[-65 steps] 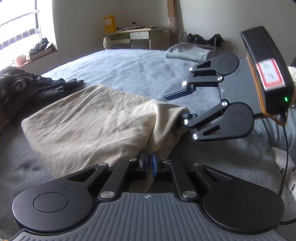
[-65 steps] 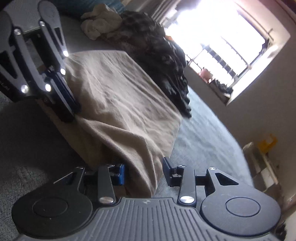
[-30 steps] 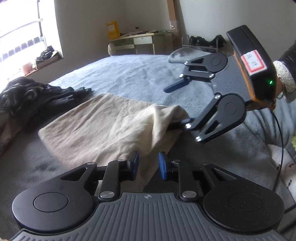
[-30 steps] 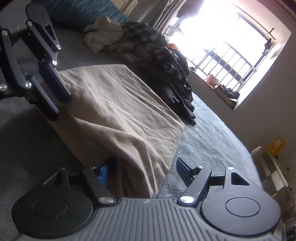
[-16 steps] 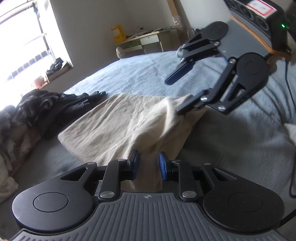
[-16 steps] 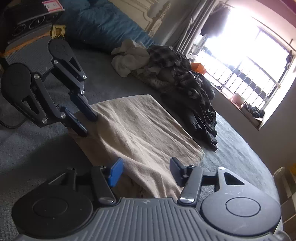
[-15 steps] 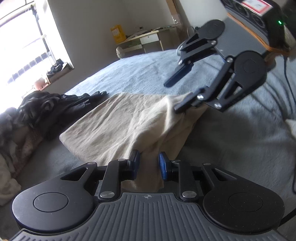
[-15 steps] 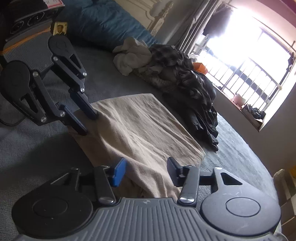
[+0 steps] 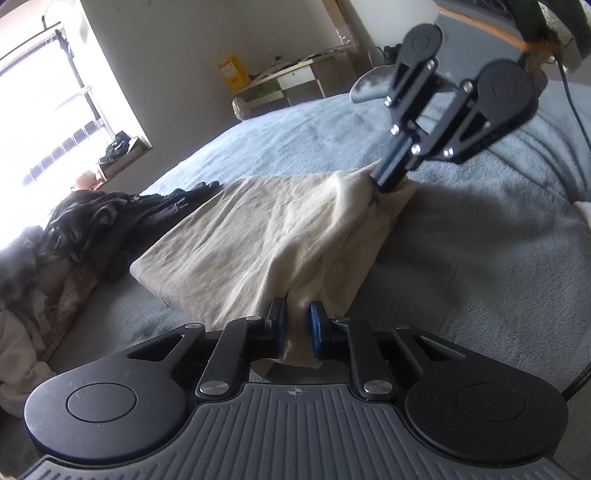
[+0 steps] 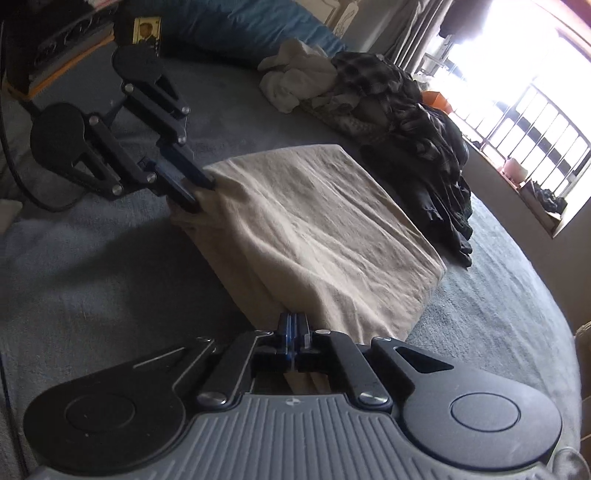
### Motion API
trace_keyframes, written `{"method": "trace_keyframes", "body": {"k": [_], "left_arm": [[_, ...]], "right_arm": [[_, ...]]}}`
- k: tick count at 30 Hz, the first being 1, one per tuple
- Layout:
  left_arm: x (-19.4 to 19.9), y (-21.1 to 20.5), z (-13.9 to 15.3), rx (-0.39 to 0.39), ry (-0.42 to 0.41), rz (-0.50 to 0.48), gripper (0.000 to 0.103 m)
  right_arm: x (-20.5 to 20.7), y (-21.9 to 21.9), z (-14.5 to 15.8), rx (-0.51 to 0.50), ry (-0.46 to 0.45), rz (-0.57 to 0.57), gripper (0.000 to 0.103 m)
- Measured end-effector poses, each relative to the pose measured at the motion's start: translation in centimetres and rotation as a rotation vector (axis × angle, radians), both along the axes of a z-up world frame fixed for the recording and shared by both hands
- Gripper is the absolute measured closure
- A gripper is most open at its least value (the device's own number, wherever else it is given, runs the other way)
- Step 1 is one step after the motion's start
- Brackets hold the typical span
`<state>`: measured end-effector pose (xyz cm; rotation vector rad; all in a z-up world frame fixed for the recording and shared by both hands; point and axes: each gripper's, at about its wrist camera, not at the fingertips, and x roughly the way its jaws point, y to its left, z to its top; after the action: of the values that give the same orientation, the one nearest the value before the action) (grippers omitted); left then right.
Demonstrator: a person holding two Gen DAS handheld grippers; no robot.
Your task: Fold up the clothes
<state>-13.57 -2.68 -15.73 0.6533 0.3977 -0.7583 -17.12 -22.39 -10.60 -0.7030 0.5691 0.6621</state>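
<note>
A beige folded garment (image 9: 266,240) lies on the grey-blue bed cover (image 9: 461,258), with its near edge raised at two corners. In the left wrist view my left gripper (image 9: 297,325) has its blue pads pressed on one corner of the cloth. My right gripper (image 9: 391,177) is shut on the other corner, higher up and to the right. In the right wrist view the right gripper (image 10: 294,332) pinches the garment (image 10: 314,221) with its pads together. There the left gripper (image 10: 188,192) grips the far left corner.
A pile of dark clothes (image 10: 417,110) and a white bundle (image 10: 291,77) lie past the garment towards the bright window. A teal pillow (image 10: 251,29) is at the bed's head. A desk (image 9: 291,81) and a grey folded item (image 9: 369,86) stand beyond the bed.
Both grippers, open around the garment's edge half a second ago, have shut on its two corners. The corners now sit lifted off the bed cover.
</note>
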Motion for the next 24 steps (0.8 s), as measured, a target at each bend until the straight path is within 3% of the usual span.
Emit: {"method": "trace_keyframes", "body": {"k": [2,3,4,5,6,8,9,10,15,20,24], "left_arm": [[-0.1,0.1,0.2,-0.003,-0.008,-0.009,0.093],[-0.2,0.1,0.2,-0.001,-0.012,-0.017,0.094],[-0.4,0.2,0.3,0.003,-0.016,-0.027,0.095],[-0.4,0.2,0.2,0.01,-0.019,-0.037,0.095],[-0.5,0.2,0.2,0.018,-0.021,-0.046,0.095],[-0.6,0.3,0.1,0.032,-0.023,-0.063,0.096],[-0.7,0.4,0.0,0.038,-0.024,-0.069,0.096],[-0.7,0.4,-0.1,0.044,-0.026,-0.072,0.097],[-0.8,0.7,-0.5,0.052,-0.022,-0.071,0.097],[-0.3,0.7,-1.0,0.053,0.01,-0.058,0.096],[-0.1,1.1,-0.4,0.047,0.058,-0.049,0.092]], "right_arm": [[-0.4,0.5,0.5,-0.005,-0.039,0.052,0.087],[-0.6,0.7,0.7,-0.007,-0.059,0.078,0.062],[-0.9,1.0,0.5,-0.02,-0.089,0.101,0.049],[-1.1,1.3,0.3,-0.035,-0.122,0.124,0.049],[-1.0,1.4,0.3,-0.034,-0.126,0.126,0.05],[-0.7,1.5,0.5,-0.02,-0.113,0.116,0.062],[-0.5,1.5,0.6,-0.012,-0.107,0.111,0.088],[-0.4,1.5,0.7,-0.005,-0.1,0.106,0.097],[-0.6,1.4,0.8,-0.016,-0.053,0.138,0.102],[-0.6,1.8,-3.1,-0.134,0.002,0.168,0.103],[-0.8,2.1,-4.4,-0.194,0.013,0.189,0.102]]}}
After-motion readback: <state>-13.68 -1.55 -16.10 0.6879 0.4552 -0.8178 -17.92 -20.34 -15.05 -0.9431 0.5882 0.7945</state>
